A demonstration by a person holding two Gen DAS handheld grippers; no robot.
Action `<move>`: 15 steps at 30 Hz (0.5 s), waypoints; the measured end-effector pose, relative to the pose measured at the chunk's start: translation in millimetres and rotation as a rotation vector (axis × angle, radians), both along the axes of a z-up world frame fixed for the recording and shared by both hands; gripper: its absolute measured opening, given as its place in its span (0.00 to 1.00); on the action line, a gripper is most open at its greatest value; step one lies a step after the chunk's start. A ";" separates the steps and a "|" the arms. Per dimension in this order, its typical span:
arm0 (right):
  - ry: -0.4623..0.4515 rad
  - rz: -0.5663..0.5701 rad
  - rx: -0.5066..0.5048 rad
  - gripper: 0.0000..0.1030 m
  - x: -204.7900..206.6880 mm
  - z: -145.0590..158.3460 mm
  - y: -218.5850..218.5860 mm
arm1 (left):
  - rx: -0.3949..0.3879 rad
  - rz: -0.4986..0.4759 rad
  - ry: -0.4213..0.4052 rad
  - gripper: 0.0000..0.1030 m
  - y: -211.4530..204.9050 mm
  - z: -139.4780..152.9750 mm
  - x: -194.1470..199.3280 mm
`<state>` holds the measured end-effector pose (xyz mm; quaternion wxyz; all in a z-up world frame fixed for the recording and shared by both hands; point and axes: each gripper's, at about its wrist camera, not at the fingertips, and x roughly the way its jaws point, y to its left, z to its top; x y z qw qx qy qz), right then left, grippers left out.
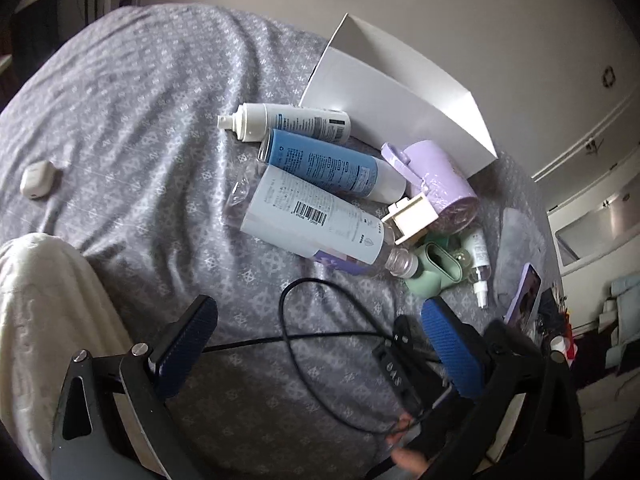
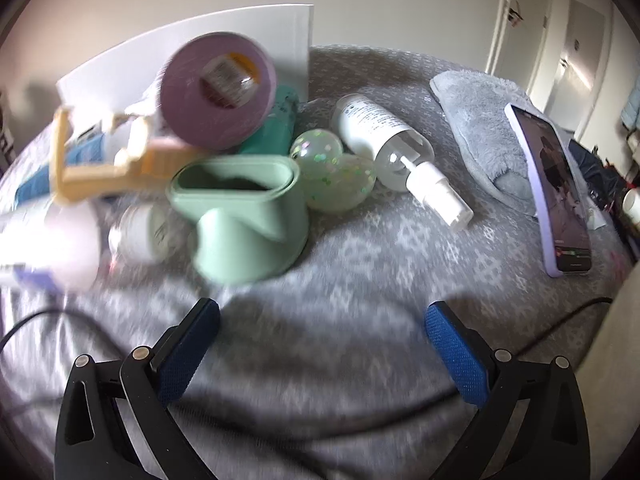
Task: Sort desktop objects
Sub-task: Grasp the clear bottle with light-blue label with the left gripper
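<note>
Green holder (image 2: pixel 244 216) at 11 o'clock of the right tool (image 2: pixel 322 320), on the bed (image 2: pixel 360 280); both it and the left tool (image 1: pixel 320 320) released, empty.

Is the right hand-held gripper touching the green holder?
Apart. The right wrist view shows the open right hand-held gripper with bare grey bedcover between its fingertips and the green holder.
</note>
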<state>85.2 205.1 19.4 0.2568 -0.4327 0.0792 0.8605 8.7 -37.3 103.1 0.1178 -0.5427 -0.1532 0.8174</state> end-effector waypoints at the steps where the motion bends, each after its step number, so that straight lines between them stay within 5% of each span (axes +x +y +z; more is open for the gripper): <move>1: -0.008 -0.005 0.002 1.00 4.0 1.3 -5.3 | -0.019 0.022 -0.030 1.00 6.2 -7.0 -10.4; 7: -0.027 -0.041 -0.086 1.00 22.1 3.9 -12.0 | 0.113 0.116 -0.153 1.00 32.8 -45.8 -50.4; 15: -0.013 -0.055 -0.054 1.00 23.4 1.0 -20.3 | 0.215 0.390 -0.305 0.99 34.2 -93.6 -75.5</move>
